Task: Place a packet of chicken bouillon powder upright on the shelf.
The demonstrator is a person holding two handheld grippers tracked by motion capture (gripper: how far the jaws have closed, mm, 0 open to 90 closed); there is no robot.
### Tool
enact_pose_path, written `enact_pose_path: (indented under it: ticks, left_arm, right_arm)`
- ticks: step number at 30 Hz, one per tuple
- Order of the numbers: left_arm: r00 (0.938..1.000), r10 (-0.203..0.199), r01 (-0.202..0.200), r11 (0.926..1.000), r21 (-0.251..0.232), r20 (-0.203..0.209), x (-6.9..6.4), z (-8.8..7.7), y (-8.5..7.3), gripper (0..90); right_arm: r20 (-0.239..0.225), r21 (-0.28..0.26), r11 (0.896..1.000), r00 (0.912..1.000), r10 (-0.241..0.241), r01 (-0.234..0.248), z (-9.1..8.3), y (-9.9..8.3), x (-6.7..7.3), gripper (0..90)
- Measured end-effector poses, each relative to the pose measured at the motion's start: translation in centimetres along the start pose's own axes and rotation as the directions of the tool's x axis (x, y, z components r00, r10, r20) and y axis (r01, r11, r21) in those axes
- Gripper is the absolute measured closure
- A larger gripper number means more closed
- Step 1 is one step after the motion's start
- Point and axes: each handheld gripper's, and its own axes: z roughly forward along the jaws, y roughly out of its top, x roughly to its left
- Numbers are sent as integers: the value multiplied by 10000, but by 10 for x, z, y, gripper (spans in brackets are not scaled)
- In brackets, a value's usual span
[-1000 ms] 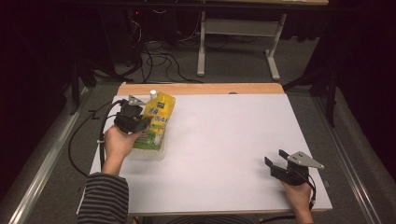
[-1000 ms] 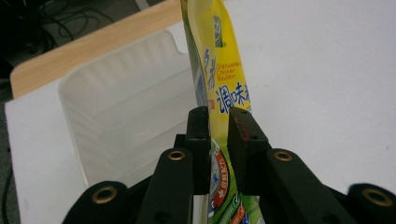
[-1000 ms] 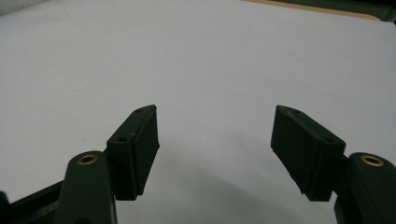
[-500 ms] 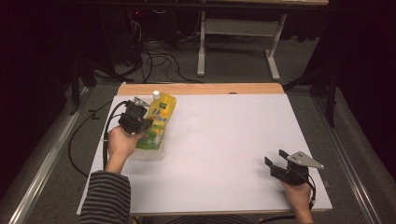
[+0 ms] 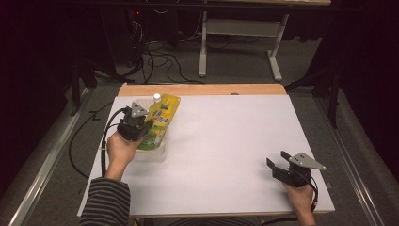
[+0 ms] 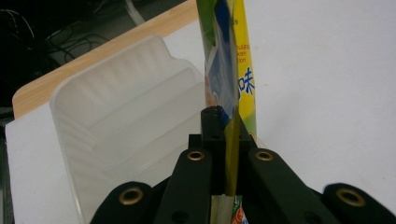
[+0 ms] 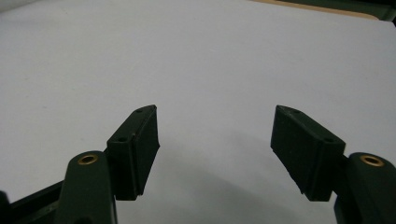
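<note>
Near the left edge of the white counter (image 5: 226,155), toward its far corner, a clear ribbed plastic tray (image 5: 155,154) sits flat. The left claw (image 5: 135,128) is clamped on a yellow-and-green flexible pouch with a white screw cap (image 5: 162,120); seen from the left gripper view, the jaws pinch the thin film edge-on, and the pouch (image 6: 229,84) stands upright over the tray's (image 6: 116,121) right wall. From above, its lower end seems to be at or inside the tray, though whether it touches the floor of the tray I cannot tell.

The step in hand looks like handling the pouch at the tray, in or out. To do it well, I would keep the pinch firm, since slack film slips, and move straight along the tray's length so the bottom does not catch the wall and drag the light tray.

Well apart, near the counter's right front corner, the right claw (image 5: 282,170) is spread wide with nothing between its jaws, hovering just above bare counter (image 7: 210,56).
</note>
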Motion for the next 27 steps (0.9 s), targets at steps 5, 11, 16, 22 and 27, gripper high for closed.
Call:
enact_pose_path:
  ticks: [5,11,16,22,27]
  left_arm:
    - [10000,85,-86,9990,428,38,2,-4,0,900]
    - [9999,18,-29,9951,991,115,4,-11,-3,900]
    - [9998,121,-146,9896,1430,179,2,-13,-1,900]
    - [9995,303,-290,9893,1431,-68,-1,-13,-1,900]
    - [9986,503,-478,9911,1246,-175,-5,-13,-1,900]
  right_arm:
    - [-7,-105,9999,9999,130,-130,-1,-1,0,328]
    - [4,-108,9999,10000,85,-85,-1,-1,0,328]
    - [9,-106,9999,10000,67,-67,-1,-1,0,328]
    - [22,-101,9999,10000,-22,23,-1,0,0,328]
    - [5,-129,9999,10000,62,-62,-1,-1,0,329]
